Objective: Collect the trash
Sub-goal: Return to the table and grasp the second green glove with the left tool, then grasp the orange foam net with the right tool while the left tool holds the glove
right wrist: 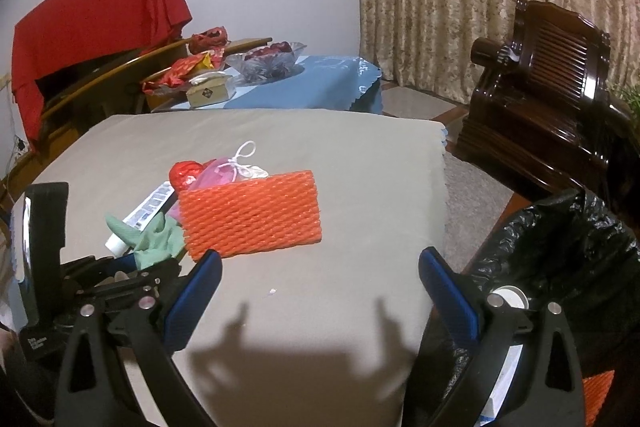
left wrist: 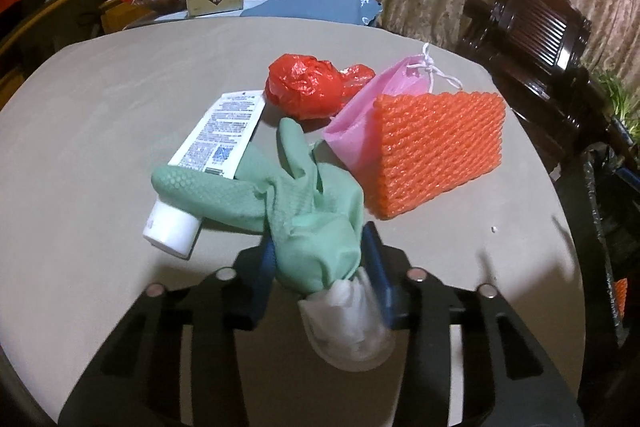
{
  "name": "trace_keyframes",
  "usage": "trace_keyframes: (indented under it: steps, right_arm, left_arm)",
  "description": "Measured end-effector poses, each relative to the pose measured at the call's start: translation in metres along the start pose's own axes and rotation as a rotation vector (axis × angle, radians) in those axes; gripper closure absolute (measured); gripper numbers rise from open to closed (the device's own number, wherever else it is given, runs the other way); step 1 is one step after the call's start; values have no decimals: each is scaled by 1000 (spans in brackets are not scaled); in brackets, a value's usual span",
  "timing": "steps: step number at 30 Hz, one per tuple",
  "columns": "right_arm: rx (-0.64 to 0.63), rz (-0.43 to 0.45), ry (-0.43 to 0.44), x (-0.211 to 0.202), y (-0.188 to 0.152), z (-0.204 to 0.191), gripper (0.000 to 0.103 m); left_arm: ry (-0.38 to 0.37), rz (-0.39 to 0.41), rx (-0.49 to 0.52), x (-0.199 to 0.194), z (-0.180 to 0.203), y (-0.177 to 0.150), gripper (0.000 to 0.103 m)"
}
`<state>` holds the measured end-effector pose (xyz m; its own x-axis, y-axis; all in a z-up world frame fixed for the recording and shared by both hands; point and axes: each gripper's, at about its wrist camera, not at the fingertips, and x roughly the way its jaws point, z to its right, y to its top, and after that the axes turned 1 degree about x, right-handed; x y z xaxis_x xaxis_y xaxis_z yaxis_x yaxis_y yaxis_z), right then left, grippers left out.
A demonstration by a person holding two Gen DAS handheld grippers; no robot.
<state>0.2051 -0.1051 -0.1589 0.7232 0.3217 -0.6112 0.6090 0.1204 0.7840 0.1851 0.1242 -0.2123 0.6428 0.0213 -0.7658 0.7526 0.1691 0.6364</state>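
Note:
My left gripper (left wrist: 320, 251) is shut on a green rubber glove (left wrist: 308, 211) with a white cuff and holds it above the grey table (left wrist: 100, 115). Under the glove lies a white tube (left wrist: 208, 163). Behind it are a crumpled red plastic bag (left wrist: 308, 87), a pink pouch (left wrist: 360, 119) with a white string, and an orange foam net (left wrist: 436, 155). My right gripper (right wrist: 320, 275) is open and empty above the table's near right part, in front of the orange foam net (right wrist: 250, 213). The glove (right wrist: 154, 239) and the left gripper (right wrist: 120, 267) show at its left.
A bin lined with a black bag (right wrist: 560, 247) stands right of the table, with trash inside. A dark wooden chair (right wrist: 540, 99) stands beyond it. A blue-covered table (right wrist: 312, 83) with boxes and packets lies behind. A curtain hangs at the back.

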Motion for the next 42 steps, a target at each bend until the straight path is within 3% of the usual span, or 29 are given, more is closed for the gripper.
trace_keyframes:
  steps: [7,26,42]
  right_arm:
    - [-7,3,2,-2,1,-2,6]
    - [-25,21,6,-5,10,-17,7]
    - [-23,-48,50,44,13,-44,7]
  left_arm:
    - [-15,49,-11,-22,-3,7,72]
    - [-86,237,1,-89,-1,37,73]
    - [-20,204,-4,-59,-29,34,73]
